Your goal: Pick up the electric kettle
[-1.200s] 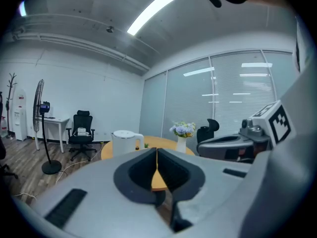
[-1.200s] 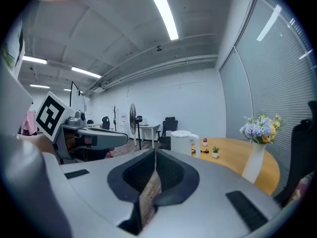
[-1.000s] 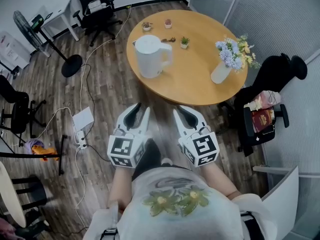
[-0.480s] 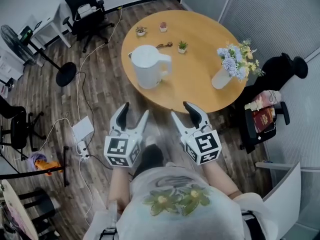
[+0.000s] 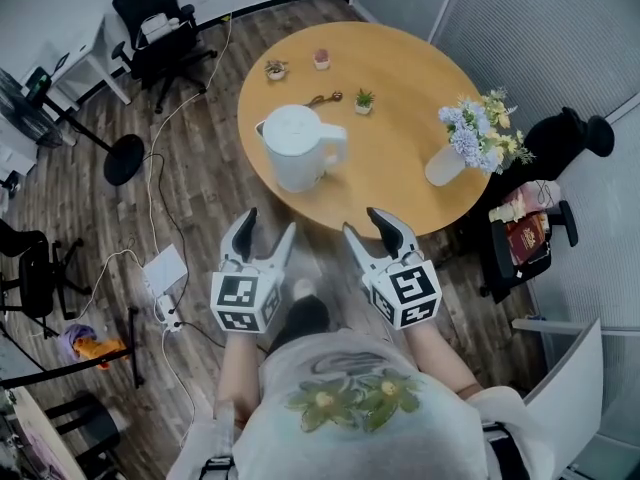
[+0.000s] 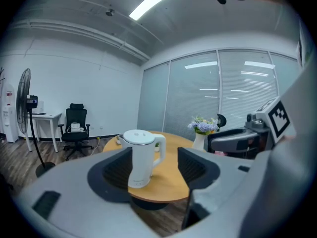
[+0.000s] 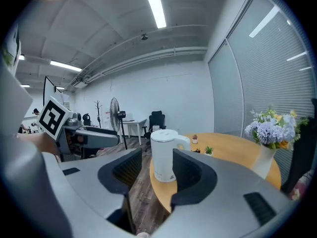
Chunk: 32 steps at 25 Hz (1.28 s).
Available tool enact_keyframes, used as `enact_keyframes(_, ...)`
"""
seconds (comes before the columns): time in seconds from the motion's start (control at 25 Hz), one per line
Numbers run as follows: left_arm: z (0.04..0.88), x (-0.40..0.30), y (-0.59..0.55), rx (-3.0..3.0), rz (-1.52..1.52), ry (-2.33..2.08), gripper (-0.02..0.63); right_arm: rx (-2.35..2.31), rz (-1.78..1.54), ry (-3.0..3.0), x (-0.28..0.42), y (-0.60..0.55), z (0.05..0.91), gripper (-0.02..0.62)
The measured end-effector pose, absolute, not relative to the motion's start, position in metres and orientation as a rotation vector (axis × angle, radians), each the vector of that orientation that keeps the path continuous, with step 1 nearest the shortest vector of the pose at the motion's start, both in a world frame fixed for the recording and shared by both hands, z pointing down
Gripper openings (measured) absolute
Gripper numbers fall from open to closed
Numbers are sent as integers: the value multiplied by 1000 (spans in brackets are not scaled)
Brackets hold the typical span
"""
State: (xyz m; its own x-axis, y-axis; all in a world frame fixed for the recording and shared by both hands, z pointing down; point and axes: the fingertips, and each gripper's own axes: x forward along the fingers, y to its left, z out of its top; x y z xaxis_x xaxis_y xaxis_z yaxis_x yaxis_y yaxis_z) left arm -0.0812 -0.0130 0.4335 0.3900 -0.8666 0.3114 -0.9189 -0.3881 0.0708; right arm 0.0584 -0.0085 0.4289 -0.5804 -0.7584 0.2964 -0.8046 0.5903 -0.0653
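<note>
My left claw [image 5: 268, 225] and my right claw [image 5: 366, 224] are held side by side, each with its jaws spread wide and nothing between the pads. The electric kettle [image 5: 298, 148] stands upright ahead of both, clear of them, on the round wooden table [image 5: 400, 183] near the edge closest to me. It sits slightly right of where the left claw points and left of where the right claw points, its handle facing right. A vase of flowers [image 5: 447, 158] stands ahead and right of my right claw, and small potted plants [image 5: 363, 99] sit beyond the kettle
</note>
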Motion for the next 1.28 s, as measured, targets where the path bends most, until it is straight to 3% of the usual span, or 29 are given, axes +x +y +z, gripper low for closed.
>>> enact_keyframes(1.28, 464, -153, -141, 2252, 152, -1405, 268, 1408, 373, -2419, 17, -98, 474, 187)
